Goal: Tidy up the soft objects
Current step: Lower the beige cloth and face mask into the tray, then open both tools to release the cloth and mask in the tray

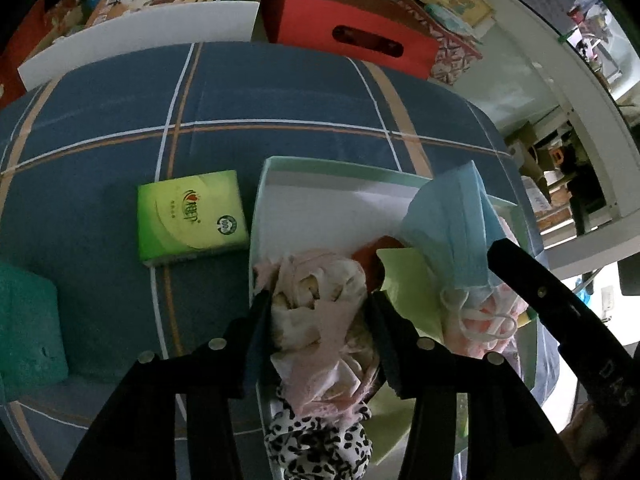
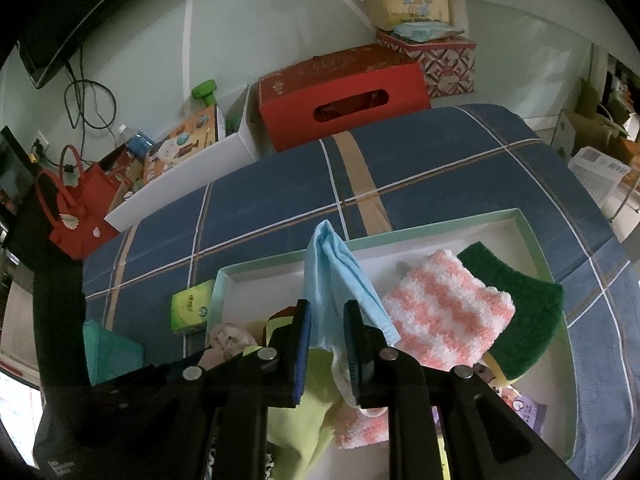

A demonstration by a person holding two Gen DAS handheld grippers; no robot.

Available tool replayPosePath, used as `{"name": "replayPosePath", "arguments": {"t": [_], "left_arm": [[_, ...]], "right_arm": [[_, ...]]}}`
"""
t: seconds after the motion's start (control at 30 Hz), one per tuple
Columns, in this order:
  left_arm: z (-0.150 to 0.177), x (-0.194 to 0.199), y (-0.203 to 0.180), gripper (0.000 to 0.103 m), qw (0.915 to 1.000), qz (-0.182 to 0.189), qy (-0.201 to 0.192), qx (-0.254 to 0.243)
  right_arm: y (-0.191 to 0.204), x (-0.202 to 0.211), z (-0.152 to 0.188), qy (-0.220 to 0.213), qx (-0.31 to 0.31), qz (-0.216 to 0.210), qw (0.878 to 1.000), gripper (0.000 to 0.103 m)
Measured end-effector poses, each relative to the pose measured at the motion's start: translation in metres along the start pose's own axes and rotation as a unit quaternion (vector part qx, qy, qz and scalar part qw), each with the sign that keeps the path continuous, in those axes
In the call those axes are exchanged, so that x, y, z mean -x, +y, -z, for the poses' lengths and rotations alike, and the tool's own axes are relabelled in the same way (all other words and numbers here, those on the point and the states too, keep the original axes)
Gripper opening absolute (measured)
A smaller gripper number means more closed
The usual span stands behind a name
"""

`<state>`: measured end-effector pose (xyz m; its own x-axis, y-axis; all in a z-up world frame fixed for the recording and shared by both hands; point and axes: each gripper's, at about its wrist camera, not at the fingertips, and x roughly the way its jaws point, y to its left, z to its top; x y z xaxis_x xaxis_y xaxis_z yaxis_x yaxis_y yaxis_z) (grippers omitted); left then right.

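At the far left lies a teal cloth [image 1: 28, 328], soft and folded, on the blue plaid bedcover [image 1: 280, 92]; beside it stands a small green tissue pack [image 1: 192, 216], glossy and rectangular, just outside the tray. The shallow tray [image 1: 320, 192] is of white card with a pale green rim; it rests on the bedcover. In its left part the left gripper [image 1: 320, 312] has its jaws spread on both sides of a crumpled pink and cream fabric [image 1: 324, 304]; the pads do not seem to press it; below it lies a leopard-print scrunchie [image 1: 316, 440], ruffled. Then comes a smooth lime green cloth [image 2: 296, 420]. The right gripper [image 2: 326, 336] pinches a light blue pleated face mask [image 2: 332, 272], thin, its top standing up over the tray. To the right lie a fluffy pink and white striped cloth [image 2: 444, 312] and a dark green scouring pad [image 2: 528, 316], rough, with rounded corners; both are inside the tray.
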<state>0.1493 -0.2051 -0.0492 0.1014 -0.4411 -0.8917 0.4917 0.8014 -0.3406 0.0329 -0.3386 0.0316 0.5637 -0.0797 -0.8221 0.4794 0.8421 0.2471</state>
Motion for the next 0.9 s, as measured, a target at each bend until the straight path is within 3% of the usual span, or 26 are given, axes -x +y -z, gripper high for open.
{"name": "replayPosePath", "arguments": {"t": [0.3, 0.6, 0.67, 0.8, 0.9], "left_arm": [[0.004, 0.005, 0.012, 0.051, 0.9999, -0.015, 0.007, 0.001], [0.001, 0.015, 0.037, 0.051, 0.9997, 0.005, 0.01, 0.021], [0.001, 0.017, 0.034, 0.053, 0.9998, 0.003, 0.012, 0.013], [0.003, 0.021, 0.033, 0.068, 0.9995, 0.022, 0.012, 0.018], [0.004, 0.028, 0.033, 0.069, 0.9992, 0.029, 0.011, 0.026]], "right_arm": [[0.001, 0.005, 0.001, -0.006, 0.001, -0.008, 1.0, 0.019], [0.005, 0.012, 0.0, -0.015, 0.007, -0.021, 1.0, 0.019], [0.005, 0.014, 0.0, -0.018, 0.006, -0.022, 1.0, 0.019], [0.004, 0.014, 0.0, -0.015, 0.006, -0.022, 1.0, 0.019], [0.006, 0.018, 0.0, -0.018, 0.008, -0.026, 0.999, 0.019]]}}
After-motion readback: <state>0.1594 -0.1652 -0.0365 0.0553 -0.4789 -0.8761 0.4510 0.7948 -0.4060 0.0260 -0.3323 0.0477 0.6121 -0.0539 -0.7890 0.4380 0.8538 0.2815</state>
